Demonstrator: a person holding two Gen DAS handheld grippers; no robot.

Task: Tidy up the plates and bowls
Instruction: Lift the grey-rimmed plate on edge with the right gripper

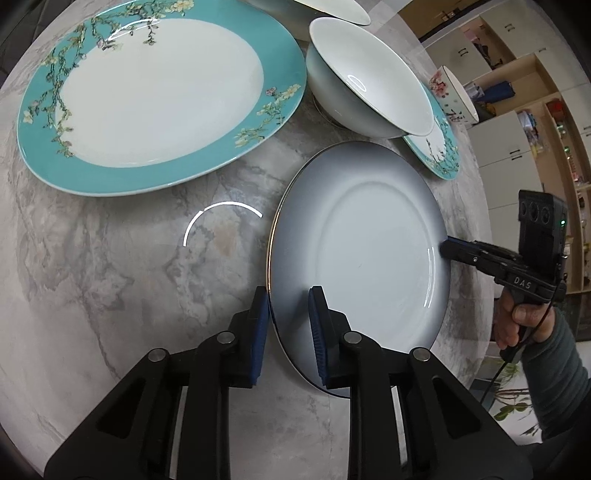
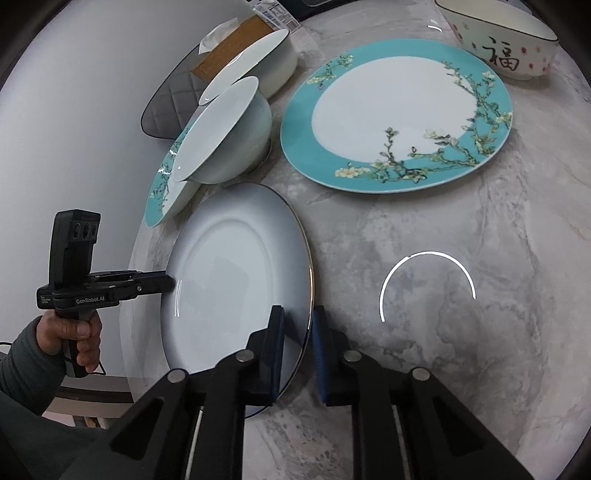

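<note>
**Two grippers at opposite edges of the grey plate**

Much is half hidden. The small teal plate (image 1: 439,155) lies mostly under the tilted white bowl (image 1: 365,81), only a crescent of its floral rim showing. At the top of my left view another white bowl (image 1: 332,11) is cut off by the frame edge, and the pink-flowered bowl (image 1: 452,94) shows only a sliver there; my right view gives it better (image 2: 506,40), with a black character on its side. Behind the bowls in the right view a brown box (image 2: 236,44) and a dark quilted pad (image 2: 173,103) are partly covered.

I count three plates and three bowls. The plates: one large teal plate (image 1: 155,96) with branch-and-blossom print, the small teal one, and the grey plate (image 1: 354,251), glossy, shading from grey rim to pale centre with a thin metallic edge. All sit on a grey-veined marble table (image 1: 110,277).

My left gripper (image 1: 288,325) straddles the grey plate's near rim, blue ribbed pads either side, part open with a gap at the rim; I cannot tell if they press. My right gripper (image 2: 297,343) straddles the opposite rim likewise, one pad over the plate, one outside, a gap visible. My right hand (image 1: 517,321) holds its handle off the table's edge.
</note>
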